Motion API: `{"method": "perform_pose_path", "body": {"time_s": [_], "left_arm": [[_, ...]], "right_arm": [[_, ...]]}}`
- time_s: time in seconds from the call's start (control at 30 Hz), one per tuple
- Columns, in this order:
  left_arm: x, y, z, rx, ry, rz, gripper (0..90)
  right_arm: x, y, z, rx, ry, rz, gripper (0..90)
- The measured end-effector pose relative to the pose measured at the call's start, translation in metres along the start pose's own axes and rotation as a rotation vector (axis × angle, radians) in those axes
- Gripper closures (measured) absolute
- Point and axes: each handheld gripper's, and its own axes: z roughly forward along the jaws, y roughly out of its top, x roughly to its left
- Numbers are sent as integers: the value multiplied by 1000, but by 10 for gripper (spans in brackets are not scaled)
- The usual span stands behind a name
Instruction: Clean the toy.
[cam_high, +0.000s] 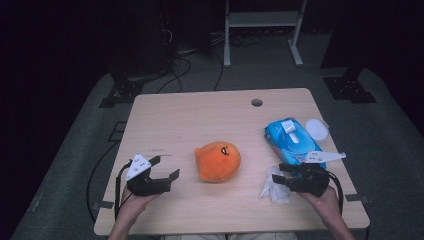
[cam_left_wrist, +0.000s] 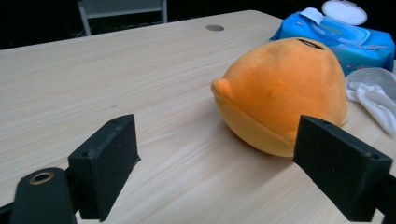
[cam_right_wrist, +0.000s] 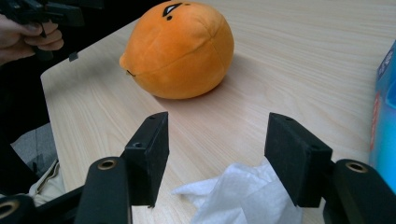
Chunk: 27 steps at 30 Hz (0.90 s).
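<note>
One orange plush toy (cam_high: 218, 161), round and soft, is sitting at the table's (cam_high: 200, 115) centre in the high view. I am holding the left gripper (cam_high: 162, 170) lower left, jaws spread and empty; the right gripper (cam_high: 280, 175) is hovering wide over a crumpled white wipe (cam_high: 274, 189), not pinching it. Its own view is showing seams across the plush; the left gripper view is catching the glossy blue wipes pack (cam_left_wrist: 348, 39), lid flipped up.

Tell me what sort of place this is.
Probably a lab or recording room: a pale wooden table with a cable hole stands on grey floor, black equipment stands and loose cables behind it, the surroundings kept dark.
</note>
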Motion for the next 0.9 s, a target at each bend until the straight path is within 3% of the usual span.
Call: {"method": "perform_pose_path", "body": {"time_s": [0.9], "left_arm": [[3,-15,2,-6,63,20,116]], "right_arm": [[2,-1,0,-14,-4,-5,368]]}}
